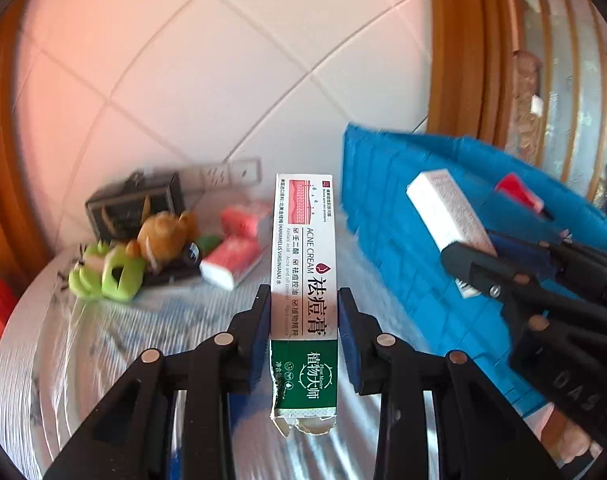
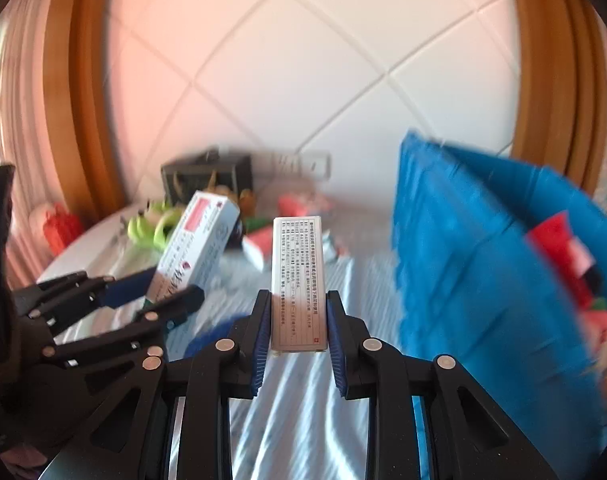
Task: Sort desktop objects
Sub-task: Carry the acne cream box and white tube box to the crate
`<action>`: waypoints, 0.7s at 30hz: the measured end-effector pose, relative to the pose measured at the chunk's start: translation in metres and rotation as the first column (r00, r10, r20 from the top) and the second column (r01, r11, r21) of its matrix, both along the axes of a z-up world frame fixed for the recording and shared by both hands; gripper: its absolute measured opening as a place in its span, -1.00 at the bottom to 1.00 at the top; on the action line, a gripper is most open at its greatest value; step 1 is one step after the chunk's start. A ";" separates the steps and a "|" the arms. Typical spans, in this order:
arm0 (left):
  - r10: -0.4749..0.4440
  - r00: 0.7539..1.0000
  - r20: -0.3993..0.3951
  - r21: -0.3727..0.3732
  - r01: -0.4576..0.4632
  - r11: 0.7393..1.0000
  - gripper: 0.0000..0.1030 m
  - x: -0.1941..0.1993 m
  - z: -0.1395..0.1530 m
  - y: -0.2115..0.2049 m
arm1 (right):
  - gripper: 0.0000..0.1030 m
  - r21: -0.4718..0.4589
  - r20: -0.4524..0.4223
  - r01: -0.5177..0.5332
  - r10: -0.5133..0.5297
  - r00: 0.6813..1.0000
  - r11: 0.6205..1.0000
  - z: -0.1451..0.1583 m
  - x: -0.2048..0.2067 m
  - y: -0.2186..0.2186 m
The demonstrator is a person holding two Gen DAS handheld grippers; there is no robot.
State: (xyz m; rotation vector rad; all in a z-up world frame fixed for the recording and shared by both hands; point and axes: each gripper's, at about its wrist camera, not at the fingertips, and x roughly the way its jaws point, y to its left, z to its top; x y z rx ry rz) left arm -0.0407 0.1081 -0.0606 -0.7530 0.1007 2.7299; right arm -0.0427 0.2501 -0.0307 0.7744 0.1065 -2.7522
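An acne cream box (image 1: 303, 264) is clamped in the left gripper (image 1: 304, 320) and a white printed box (image 2: 298, 280) in the right gripper (image 2: 299, 320), both lifted clear of the bench (image 1: 103, 344), presumably for dropping into the blue basket (image 1: 403, 216).

A white-and-green acne cream box (image 1: 303, 280) and a grey printed box (image 2: 298, 284) stand upright, each clamped lengthwise.

Black grippers (image 1: 304, 320); blue pads (image 2: 261, 332); silver rivets (image 1: 224, 338)

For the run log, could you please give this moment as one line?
left gripper: shut on acne cream box | right gripper: shut on white box | blue basket: nearby
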 end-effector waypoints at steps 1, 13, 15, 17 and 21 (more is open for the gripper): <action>-0.020 1.000 -0.023 0.005 0.020 1.000 -0.40 0.002 0.009 0.008 | -0.49 -0.009 -0.041 0.017 -0.017 0.999 1.000 0.013 0.007 0.007; -0.257 0.955 -0.146 0.044 0.265 0.963 -0.40 0.016 0.072 0.130 | -0.50 -0.017 -0.260 0.353 -0.345 0.902 0.935 0.071 0.049 0.130; -0.289 0.945 -0.152 0.043 0.298 0.953 -0.40 0.018 0.076 0.153 | -0.50 -0.010 -0.262 0.407 -0.395 0.881 0.914 0.070 0.052 0.154; -0.315 0.936 -0.156 0.040 0.324 0.945 -0.40 0.021 0.078 0.172 | -0.50 -0.006 -0.256 0.438 -0.425 0.868 0.899 0.070 0.052 0.173; -0.362 0.921 -0.146 0.018 0.368 0.930 -0.40 0.027 0.076 0.210 | -0.50 0.018 -0.232 0.488 -0.471 0.851 0.873 0.061 0.050 0.209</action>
